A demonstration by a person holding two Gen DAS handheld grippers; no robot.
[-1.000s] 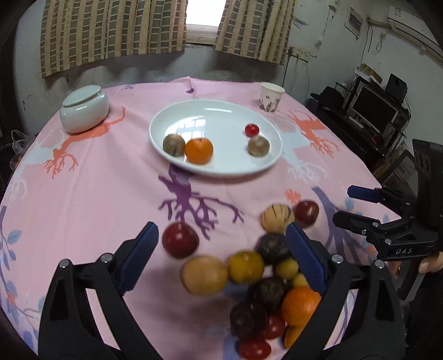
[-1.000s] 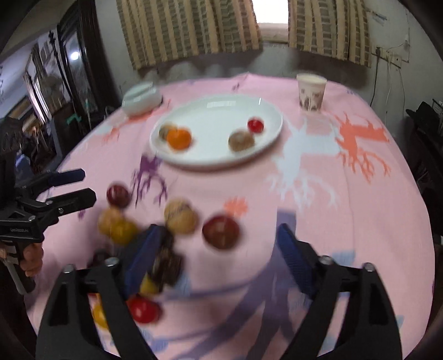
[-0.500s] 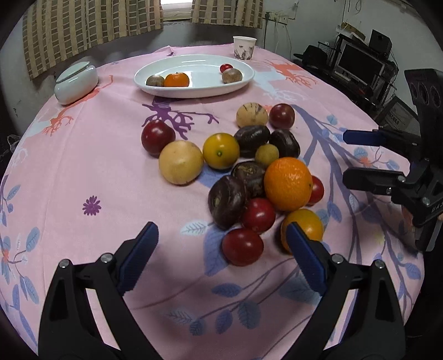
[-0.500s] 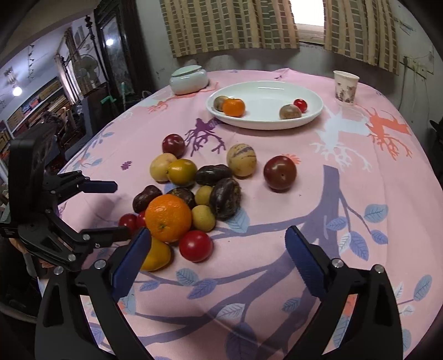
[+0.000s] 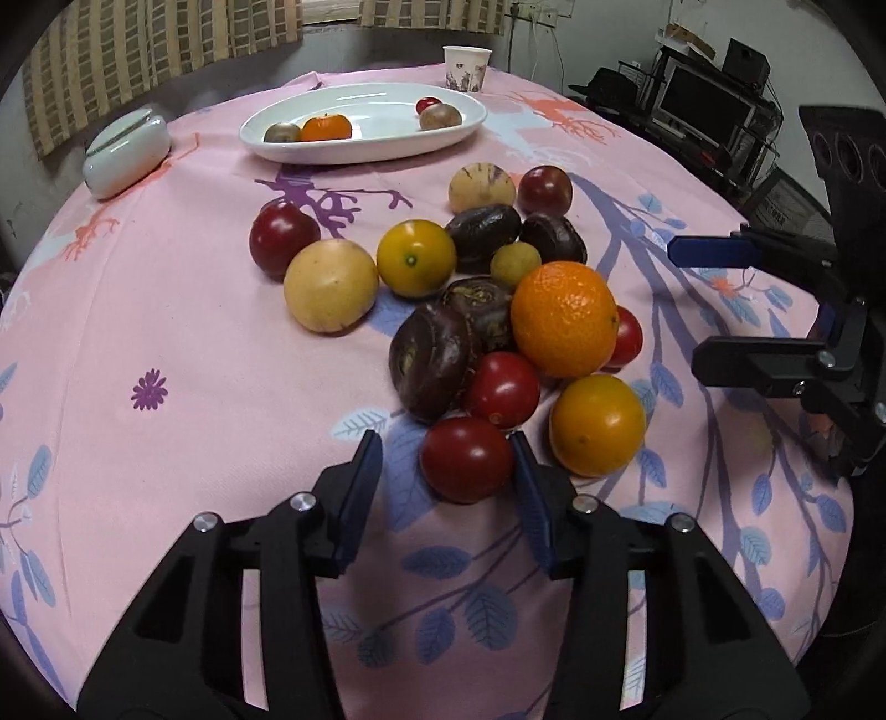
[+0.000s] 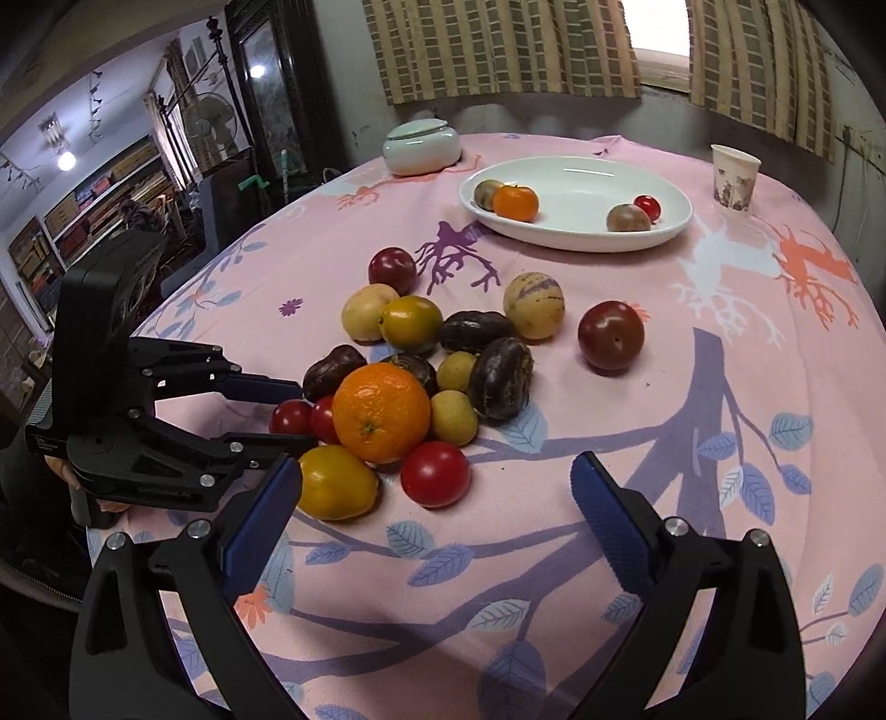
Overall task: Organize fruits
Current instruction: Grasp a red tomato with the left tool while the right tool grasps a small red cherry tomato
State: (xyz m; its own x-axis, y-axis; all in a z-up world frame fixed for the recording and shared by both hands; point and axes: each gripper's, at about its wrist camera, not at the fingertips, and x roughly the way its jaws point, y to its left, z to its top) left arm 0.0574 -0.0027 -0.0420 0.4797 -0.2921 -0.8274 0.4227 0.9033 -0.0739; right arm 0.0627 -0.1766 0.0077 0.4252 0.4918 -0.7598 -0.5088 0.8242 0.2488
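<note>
Around red tomato, left gripper narrowed, not yet clamped; right gripper spread.

Striped curtains, bright window

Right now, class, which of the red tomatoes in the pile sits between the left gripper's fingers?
The nearest red tomato, at the pile's front edge beside the yellow-orange fruit; the left gripper brackets it, while the others lie deeper in.

We see bare worktop left of the fruit pile. Fruits sit packed together there, so our tongs have little room between them.
</note>
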